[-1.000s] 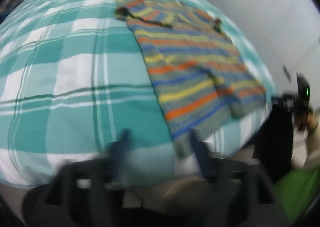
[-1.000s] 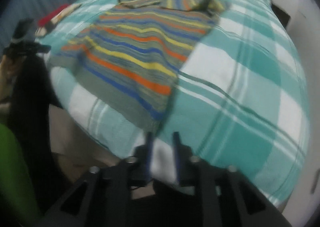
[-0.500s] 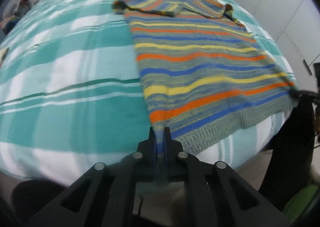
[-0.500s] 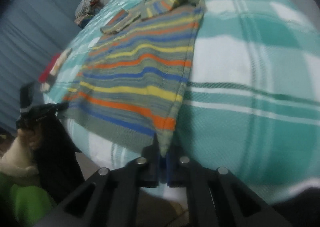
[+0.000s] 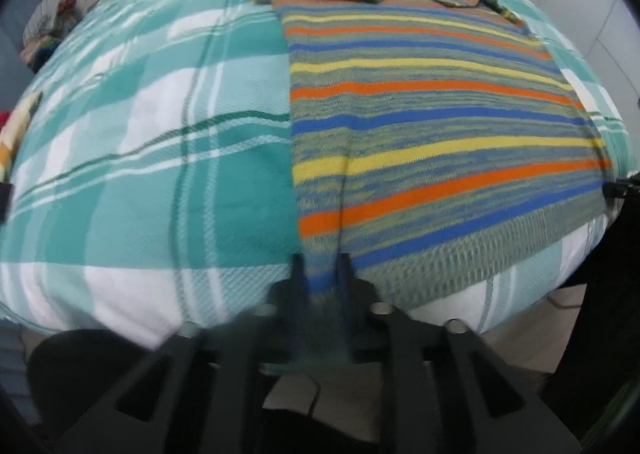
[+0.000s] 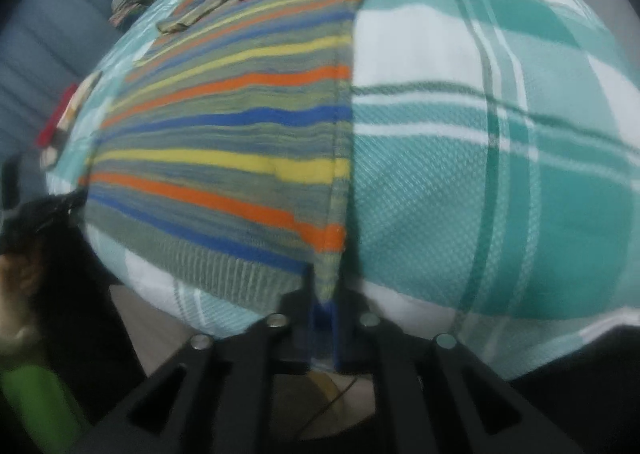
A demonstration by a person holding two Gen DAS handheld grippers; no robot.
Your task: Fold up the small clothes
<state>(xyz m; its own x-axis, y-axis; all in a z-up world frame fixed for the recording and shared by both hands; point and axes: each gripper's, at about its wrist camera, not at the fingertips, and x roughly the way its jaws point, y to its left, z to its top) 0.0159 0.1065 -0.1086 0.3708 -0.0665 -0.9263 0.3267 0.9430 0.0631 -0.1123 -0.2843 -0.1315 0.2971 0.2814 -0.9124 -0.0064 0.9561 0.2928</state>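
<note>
**A:** Now look, what is different from a moment ago?

**B:** The left hand-held gripper (image 5: 322, 274) and the right hand-held gripper (image 6: 325, 286) were pinched tight on the two near corners of the striped knitted sweater with orange, yellow and blue bands (image 5: 420, 125). Their jaws have just been opening a little.

**A:** Is the sweater out of them?

**B:** No. A corner of the bottom edge sits between each pair of jaws. The picture is blurry, so I can't tell if they squeeze it or just hang around it.

**A:** Where is the sweater?

**B:** It lies flat on the bed with the teal and white checked blanket (image 5: 160, 141), its bottom edge at the near side, its sleeves folded at the far end.

**A:** So what does that mean?

**B:** I think the pull to smooth it is over. The fold itself is not yet done.
</note>
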